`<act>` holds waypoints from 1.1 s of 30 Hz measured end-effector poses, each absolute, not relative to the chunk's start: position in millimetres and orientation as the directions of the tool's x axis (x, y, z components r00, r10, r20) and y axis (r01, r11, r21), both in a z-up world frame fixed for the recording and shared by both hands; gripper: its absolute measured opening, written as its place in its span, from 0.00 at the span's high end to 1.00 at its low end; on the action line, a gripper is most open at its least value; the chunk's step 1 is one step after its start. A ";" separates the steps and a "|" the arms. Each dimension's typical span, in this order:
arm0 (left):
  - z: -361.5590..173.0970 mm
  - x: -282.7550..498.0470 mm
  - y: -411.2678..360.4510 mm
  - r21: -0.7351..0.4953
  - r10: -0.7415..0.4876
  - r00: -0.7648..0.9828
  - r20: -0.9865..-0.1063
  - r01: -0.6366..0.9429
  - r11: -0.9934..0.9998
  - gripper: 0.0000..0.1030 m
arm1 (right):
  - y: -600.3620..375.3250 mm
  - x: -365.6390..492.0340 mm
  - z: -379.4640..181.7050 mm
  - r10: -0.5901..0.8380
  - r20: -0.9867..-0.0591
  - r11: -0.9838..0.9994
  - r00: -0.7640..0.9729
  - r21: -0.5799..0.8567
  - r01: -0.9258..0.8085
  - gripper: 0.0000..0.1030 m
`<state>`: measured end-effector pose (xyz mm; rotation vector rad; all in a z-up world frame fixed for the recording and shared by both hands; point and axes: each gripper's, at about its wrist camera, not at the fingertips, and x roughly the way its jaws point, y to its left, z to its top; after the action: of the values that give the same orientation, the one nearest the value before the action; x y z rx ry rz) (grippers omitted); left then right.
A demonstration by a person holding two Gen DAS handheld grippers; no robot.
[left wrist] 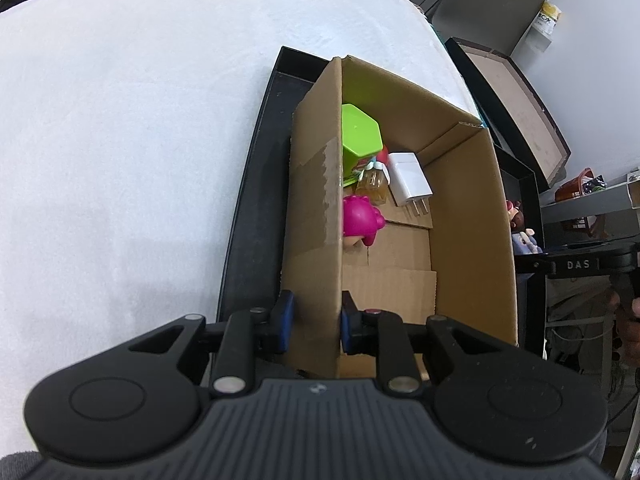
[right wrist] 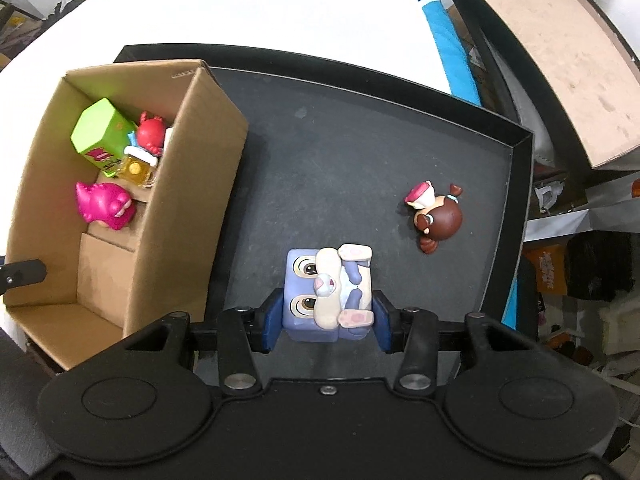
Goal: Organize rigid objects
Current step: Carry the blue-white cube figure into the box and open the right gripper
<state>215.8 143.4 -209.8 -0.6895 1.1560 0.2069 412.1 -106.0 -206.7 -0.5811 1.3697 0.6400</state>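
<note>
Here, a white counter (left wrist: 140, 140) filled the upper left of the left wrist frame. A black tray (right wrist: 360, 140) lay on it, spanning the middle of the right wrist frame. A cardboard box (right wrist: 188, 184) stood at the tray's left, holding a green hexagonal block (right wrist: 100, 132), a pink dinosaur toy (right wrist: 104, 204), a white charger (left wrist: 410, 178) and a red crab toy (right wrist: 151, 133). The left tool (left wrist: 314, 320) was closed on the box wall at lower centre. The right tool (right wrist: 326, 318) gripped a purple block figurine (right wrist: 324, 288), lower centre. A brown figurine (right wrist: 436, 216) lay on the tray, centre right.
</note>
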 end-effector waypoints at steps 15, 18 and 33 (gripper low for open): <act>-210.4 212.7 141.8 -0.387 -0.200 0.395 -0.897 -0.481 0.787 0.80 | -97.3 400.4 -171.2 0.113 -0.984 0.682 0.136 -0.023 -0.731 0.57; -211.7 212.5 141.9 -0.387 -0.204 0.390 -0.898 -0.479 0.788 0.80 | -93.3 397.0 -163.6 0.122 -0.982 0.677 0.143 -0.023 -0.736 0.57; -213.6 211.1 143.0 -0.400 -0.215 0.397 -0.892 -0.473 0.785 0.80 | -69.4 388.6 -126.2 0.162 -0.969 0.660 0.186 -0.034 -0.750 0.57</act>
<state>211.1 143.0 -213.6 -0.6875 1.1752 0.1806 388.6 -69.4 -126.2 -0.5857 1.2240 0.6968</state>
